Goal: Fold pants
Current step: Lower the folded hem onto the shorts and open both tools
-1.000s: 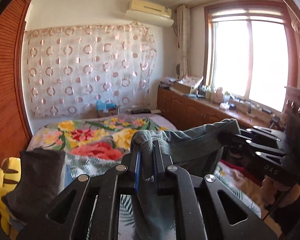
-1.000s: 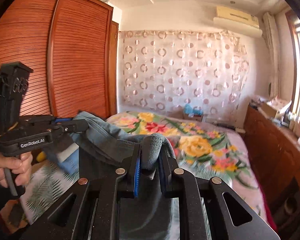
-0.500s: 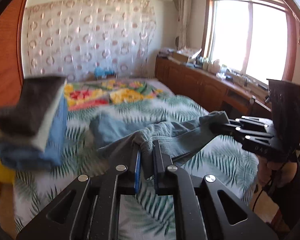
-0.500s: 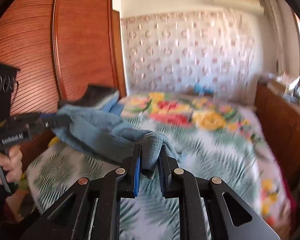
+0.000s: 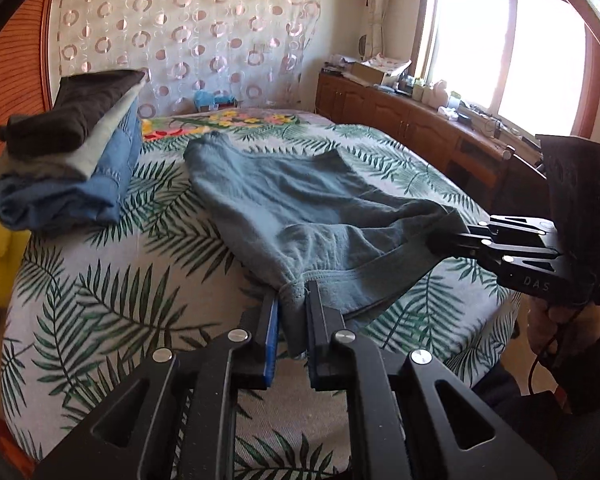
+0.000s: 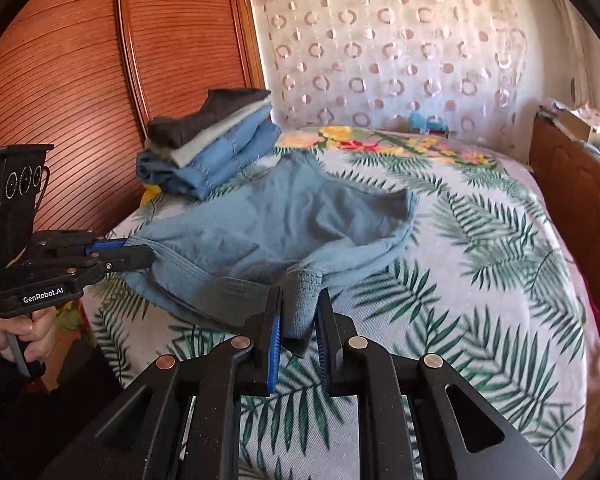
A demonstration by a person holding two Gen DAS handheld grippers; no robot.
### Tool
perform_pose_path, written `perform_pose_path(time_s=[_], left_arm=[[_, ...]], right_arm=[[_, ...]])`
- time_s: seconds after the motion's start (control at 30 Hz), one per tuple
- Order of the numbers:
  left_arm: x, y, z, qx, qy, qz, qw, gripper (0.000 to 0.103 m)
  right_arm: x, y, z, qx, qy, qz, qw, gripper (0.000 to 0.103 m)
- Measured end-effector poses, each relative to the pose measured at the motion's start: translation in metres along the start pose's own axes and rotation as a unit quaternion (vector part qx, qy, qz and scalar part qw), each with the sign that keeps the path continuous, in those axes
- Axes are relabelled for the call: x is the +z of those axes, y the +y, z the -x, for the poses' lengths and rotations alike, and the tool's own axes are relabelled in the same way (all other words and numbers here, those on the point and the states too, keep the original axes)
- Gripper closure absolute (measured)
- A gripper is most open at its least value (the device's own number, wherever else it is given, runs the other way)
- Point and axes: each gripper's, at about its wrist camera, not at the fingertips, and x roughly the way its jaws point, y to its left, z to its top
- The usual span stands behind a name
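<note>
Pants: we see blue-grey pants (image 5: 300, 196) spread over the leaf-print bedspread (image 5: 112, 280), legs reaching away toward 12 o'clock in both wrist views, the waistband end lifted off the bed at our near edge.
Left gripper: our left gripper (image 5: 292, 312) has its jaws clamped on one corner of the waistband, cloth bunched between the blue-edged pad and the black one. In the right wrist view it (image 6: 140, 254) comes in from 9 o'clock, pinching the hem.
Right gripper: our right gripper (image 6: 300, 312) is closed on the other waistband corner, a fold of ribbed fabric hanging down between the fingers. In the left wrist view it (image 5: 440, 240) enters from 3 o'clock, biting the cloth edge.
Waistband: it sags between our two grips; the seam runs in a shallow curve from one to the other.
Hands: a hand (image 6: 16, 332) wraps the left gripper's handle at 8 o'clock of the right wrist view; the other hand (image 5: 556, 320) holds the right gripper's handle at 4 o'clock of the left wrist view.
Folded stack: a pile of folded clothes (image 5: 68, 160), dark on top, pale grey beneath, blue at the bottom, sits on the bed at 10 o'clock of the pants, apart from them.
Wardrobe: a slatted wooden wardrobe (image 6: 100, 80) stands behind that pile.
Window: a bright window (image 5: 508, 40) lies at 2 o'clock in the left wrist view, above a low wooden cabinet (image 5: 420, 132).
</note>
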Motion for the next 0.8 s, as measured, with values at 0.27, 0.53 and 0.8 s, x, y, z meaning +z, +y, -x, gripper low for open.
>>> perform_pose_path(time_s=[0.27, 0.53, 0.8], left_arm=[[-0.006, 0.006, -0.002, 0.010, 0.005, 0.011, 0.9999, 0.055], [-0.011, 0.009, -0.011, 0.022, 0.016, 0.017, 0.9995, 0.051], [-0.028, 0.013, -0.016, 0.010, 0.038, 0.030, 0.9988, 0.053]], right_arm=[[-0.017, 0.002, -0.020, 0.000, 0.029, -0.016, 0.999, 0.087], [-0.024, -0.001, -0.026, 0.000, 0.031, -0.031, 0.999, 0.087], [-0.031, 0.001, -0.028, -0.021, 0.036, -0.030, 0.999, 0.076]])
